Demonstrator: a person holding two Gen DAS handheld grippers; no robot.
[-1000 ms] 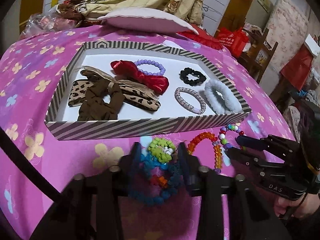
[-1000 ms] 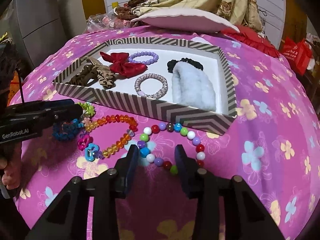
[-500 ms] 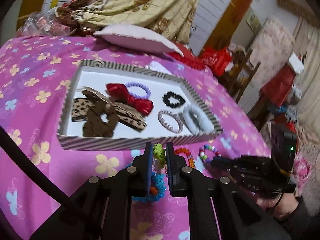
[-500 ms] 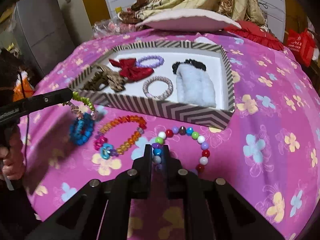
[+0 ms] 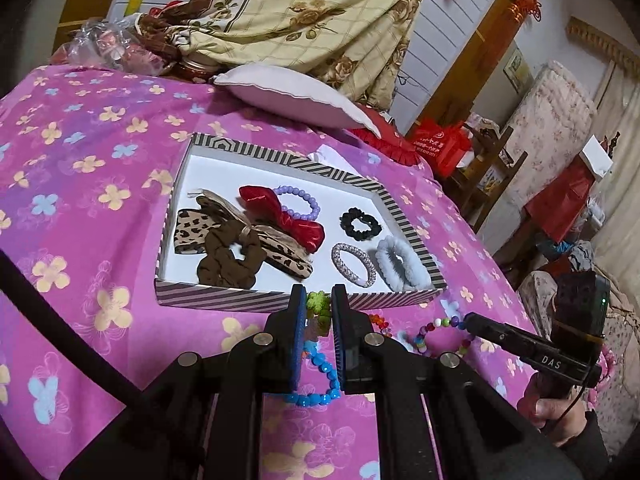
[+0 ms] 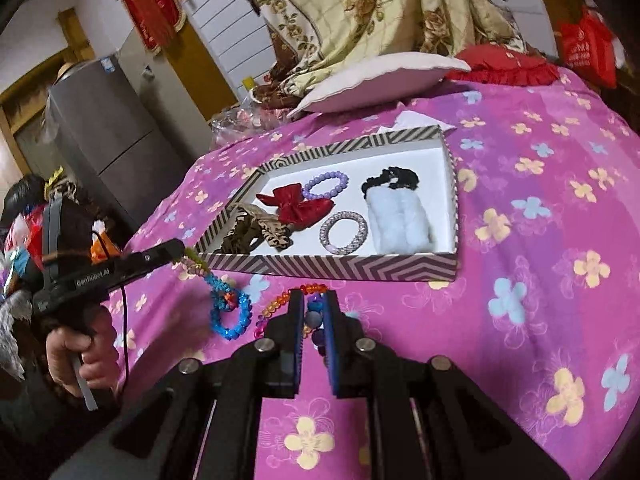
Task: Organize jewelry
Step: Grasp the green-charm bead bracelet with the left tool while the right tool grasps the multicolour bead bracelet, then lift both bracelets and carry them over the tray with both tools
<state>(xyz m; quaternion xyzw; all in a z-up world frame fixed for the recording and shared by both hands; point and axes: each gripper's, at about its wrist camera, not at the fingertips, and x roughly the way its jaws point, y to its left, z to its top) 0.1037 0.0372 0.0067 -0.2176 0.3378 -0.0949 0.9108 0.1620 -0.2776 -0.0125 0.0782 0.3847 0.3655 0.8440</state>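
Note:
A striped tray (image 5: 208, 295) (image 6: 332, 270) on the pink flowered bedspread holds bows, scrunchies and bracelets. My left gripper (image 5: 319, 312) (image 6: 182, 249) is shut on a green and blue bead bracelet (image 5: 316, 360) (image 6: 228, 312), which hangs lifted in front of the tray. My right gripper (image 6: 313, 310) (image 5: 470, 318) is shut on a multicoloured bead necklace (image 5: 436, 334) (image 6: 314, 318), raised just in front of the tray's near wall. An orange bead bracelet (image 6: 280, 300) (image 5: 378, 322) lies on the bedspread between them.
A white pillow (image 5: 296, 98) (image 6: 380, 76) and a floral blanket (image 5: 304, 20) lie behind the tray. A grey fridge (image 6: 108, 124) stands beyond the bed's far left. Red bags and wooden furniture (image 5: 448, 148) stand at the right.
Both grippers closed, the left on the green and blue bracelet and the right on the multicoloured necklace. Both then lifted their pieces off the bedspread.

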